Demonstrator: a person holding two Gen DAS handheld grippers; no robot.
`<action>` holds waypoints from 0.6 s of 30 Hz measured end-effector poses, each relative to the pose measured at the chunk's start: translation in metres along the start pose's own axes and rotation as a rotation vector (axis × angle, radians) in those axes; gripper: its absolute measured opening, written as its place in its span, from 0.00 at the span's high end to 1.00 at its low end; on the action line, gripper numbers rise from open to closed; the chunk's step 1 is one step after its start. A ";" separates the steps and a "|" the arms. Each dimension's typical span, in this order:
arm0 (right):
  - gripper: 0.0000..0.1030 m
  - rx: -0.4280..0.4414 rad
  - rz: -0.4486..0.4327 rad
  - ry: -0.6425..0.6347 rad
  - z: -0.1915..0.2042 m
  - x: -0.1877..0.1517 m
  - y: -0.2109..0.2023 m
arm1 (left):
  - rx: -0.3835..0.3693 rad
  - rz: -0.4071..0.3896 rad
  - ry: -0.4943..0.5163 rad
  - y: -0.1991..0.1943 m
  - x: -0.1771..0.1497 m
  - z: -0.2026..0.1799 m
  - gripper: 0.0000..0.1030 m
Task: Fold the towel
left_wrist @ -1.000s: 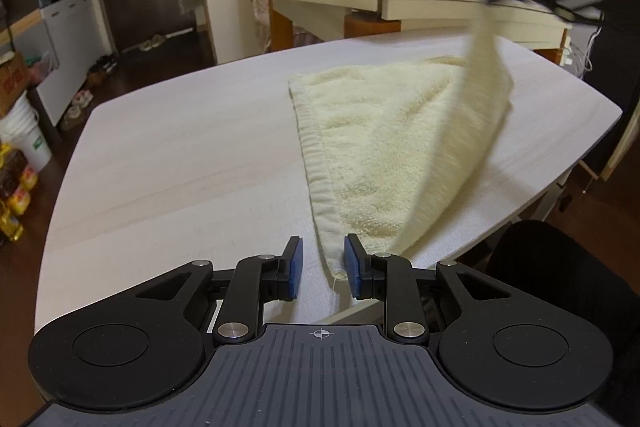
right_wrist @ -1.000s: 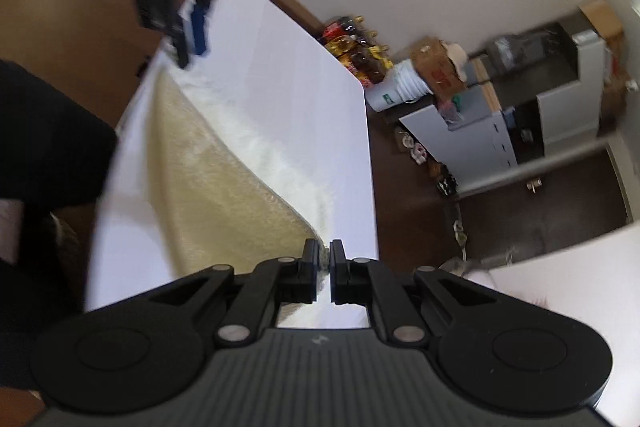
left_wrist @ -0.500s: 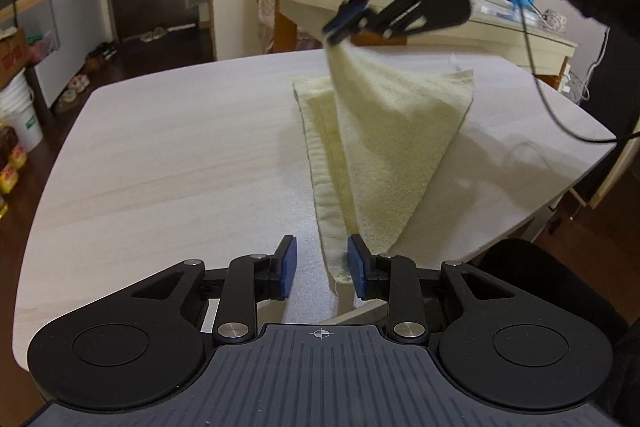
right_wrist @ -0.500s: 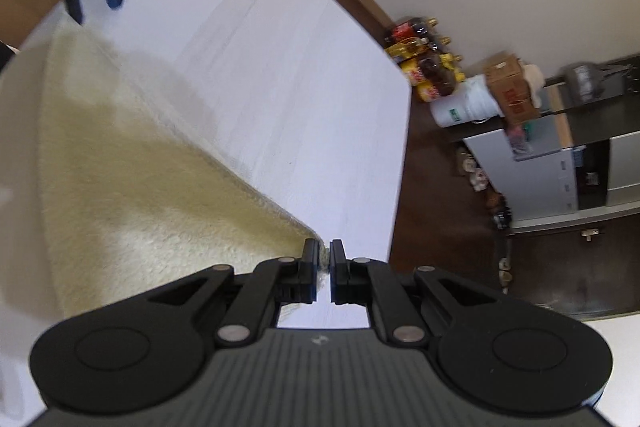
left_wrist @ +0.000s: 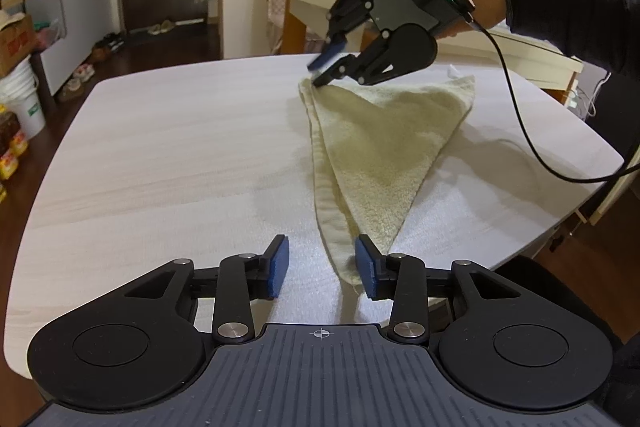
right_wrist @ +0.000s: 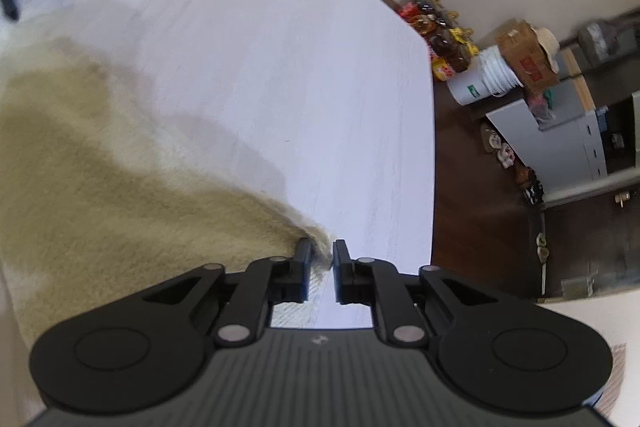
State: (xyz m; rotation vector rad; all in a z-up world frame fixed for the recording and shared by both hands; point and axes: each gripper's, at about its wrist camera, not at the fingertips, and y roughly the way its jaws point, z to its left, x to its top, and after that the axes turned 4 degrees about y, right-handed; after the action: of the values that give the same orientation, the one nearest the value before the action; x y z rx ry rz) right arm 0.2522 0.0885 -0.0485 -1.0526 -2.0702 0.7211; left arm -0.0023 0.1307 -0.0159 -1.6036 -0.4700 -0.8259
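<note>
1. Towel (left_wrist: pixel 380 147) on table (left_wrist: pixel 180 147), centre-right of the left-wrist view. Folded corner to corner into a triangle, with the long edge running from upper centre down to bottom centre.
2. Right gripper (left_wrist: pixel 326 67) at upper centre of the same view, down at the far corner of the towel, tips at or just above the cloth. Slightly blurred there.
3. In the right-wrist view, right gripper (right_wrist: pixel 322 259) at bottom centre, pads parted with a clear gap. Towel (right_wrist: pixel 100 187) corner loose in that gap, touching the left-hand pad only, not pinched. Read as released.
4. Left gripper (left_wrist: pixel 322 259) at bottom centre of the left-wrist view, spread wide, grasping nothing. Near tip of the towel flat on the table between the pads, just beside the right-hand one.
5. Step in hand (judgement): end of the first, diagonal fold, with the top corner laid on its opposite corner and let go.
6. Fold quality: left edges nearly matched, lower hem showing a little beyond the upper layer. Shallow slack in the middle of the upper layer, not pressed flat.
7. Next move (judgement): lift the right gripper straight up and clear, without dragging the top layer off its mark.
8. Then pick a corner for the second fold, probably the point at the right of the left-wrist view, and carry it across to halve the triangle.
9. Requirements: pinch through both layers, otherwise only the top sheet moves. Pin the opposite tip with the other gripper against sliding on the smooth table.
</note>
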 end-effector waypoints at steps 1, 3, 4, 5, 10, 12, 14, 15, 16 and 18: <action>0.64 0.006 -0.004 0.028 -0.002 -0.002 -0.004 | 0.002 0.003 0.002 -0.001 0.000 -0.002 0.60; 0.64 0.018 -0.011 0.068 -0.005 -0.004 -0.007 | -0.001 0.009 0.007 -0.003 -0.001 -0.004 0.60; 0.64 0.018 -0.017 0.087 -0.005 -0.007 -0.011 | -0.005 0.013 0.007 -0.004 -0.001 -0.005 0.60; 0.64 0.011 -0.019 0.093 -0.005 -0.008 -0.015 | -0.009 0.018 0.007 -0.005 -0.002 -0.005 0.60; 0.60 -0.004 -0.057 0.224 -0.008 -0.023 -0.056 | -0.034 0.044 0.026 -0.015 -0.007 -0.011 0.57; 0.58 -0.016 -0.069 0.311 -0.013 -0.032 -0.071 | -0.025 0.042 0.028 -0.019 -0.008 -0.010 0.53; 0.57 -0.035 -0.087 0.449 -0.018 -0.047 -0.094 | -0.010 0.032 0.025 -0.023 -0.007 -0.006 0.52; 0.56 -0.042 -0.089 0.497 -0.017 -0.054 -0.102 | 0.004 0.024 0.031 -0.025 -0.004 -0.003 0.50; 0.56 -0.056 -0.086 0.594 -0.015 -0.072 -0.117 | 0.012 0.016 0.040 -0.026 0.000 -0.002 0.49; 0.56 -0.070 -0.073 0.656 -0.013 -0.088 -0.128 | 0.022 -0.004 0.062 -0.027 0.010 0.001 0.48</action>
State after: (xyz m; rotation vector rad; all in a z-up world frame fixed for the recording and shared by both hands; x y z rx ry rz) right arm 0.2421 -0.0492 0.0234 -1.0667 -1.5581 0.2159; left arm -0.0140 0.1356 0.0098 -1.5525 -0.4368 -0.8678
